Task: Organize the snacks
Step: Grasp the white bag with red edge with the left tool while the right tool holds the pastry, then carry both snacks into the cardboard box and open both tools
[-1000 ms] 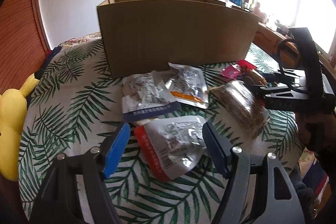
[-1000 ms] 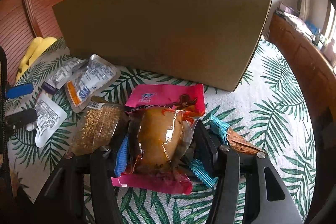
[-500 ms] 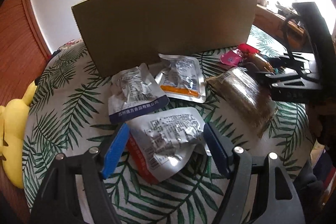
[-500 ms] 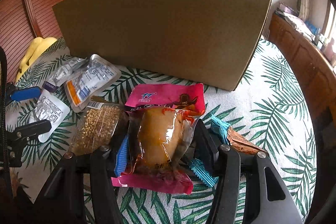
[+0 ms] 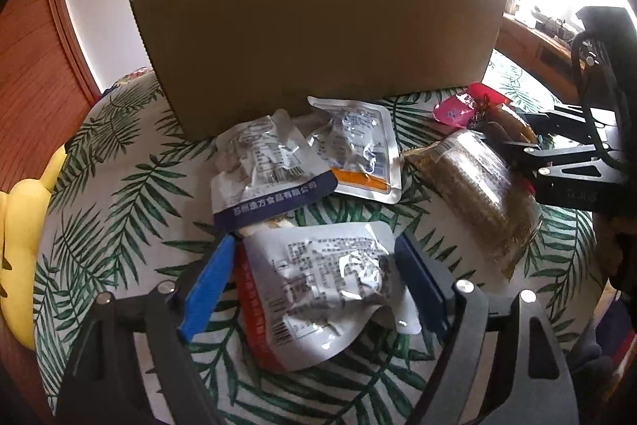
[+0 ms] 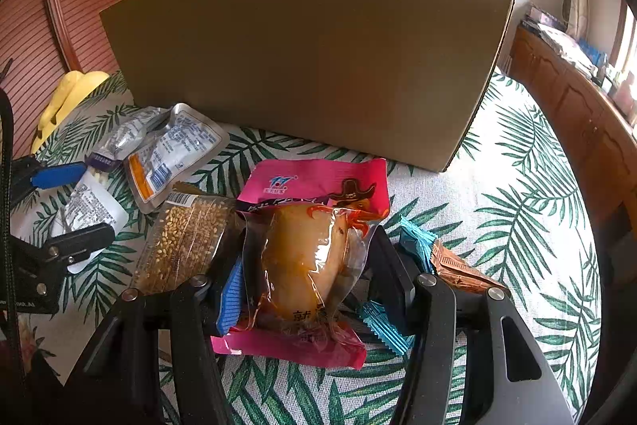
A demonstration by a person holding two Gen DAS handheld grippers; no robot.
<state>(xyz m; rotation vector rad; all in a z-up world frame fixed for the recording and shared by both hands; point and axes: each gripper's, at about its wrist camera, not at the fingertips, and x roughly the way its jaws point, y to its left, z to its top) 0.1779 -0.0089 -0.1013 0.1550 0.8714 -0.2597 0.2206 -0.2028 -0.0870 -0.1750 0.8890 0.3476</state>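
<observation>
A silver pouch with a red edge [image 5: 302,305] lies on the leaf-print cloth between the fingers of my left gripper [image 5: 312,281]. Its jaws are opening and the blue pads stand just at the pouch's sides without squeezing it. My right gripper [image 6: 306,273] is shut on a pink packet [image 6: 314,186] with a brown piece of food inside, its pads pressing both sides. The packet rests low over the cloth. A big cardboard box [image 5: 318,42] [image 6: 302,66] stands behind the snacks, with its inside hidden.
Near the box lie a blue-edged silver pouch [image 5: 262,170], an orange-edged pouch [image 5: 358,146] and a clear pack of grains [image 5: 477,194]. Teal wrappers [image 6: 416,245] and a brown one [image 6: 458,271] sit under the right gripper. A yellow plush toy [image 5: 20,245] lies at the left edge.
The left gripper has come forward and lower over the silver pouch, and its jaws have spread wider. The right gripper and its pink packet have stayed still.
</observation>
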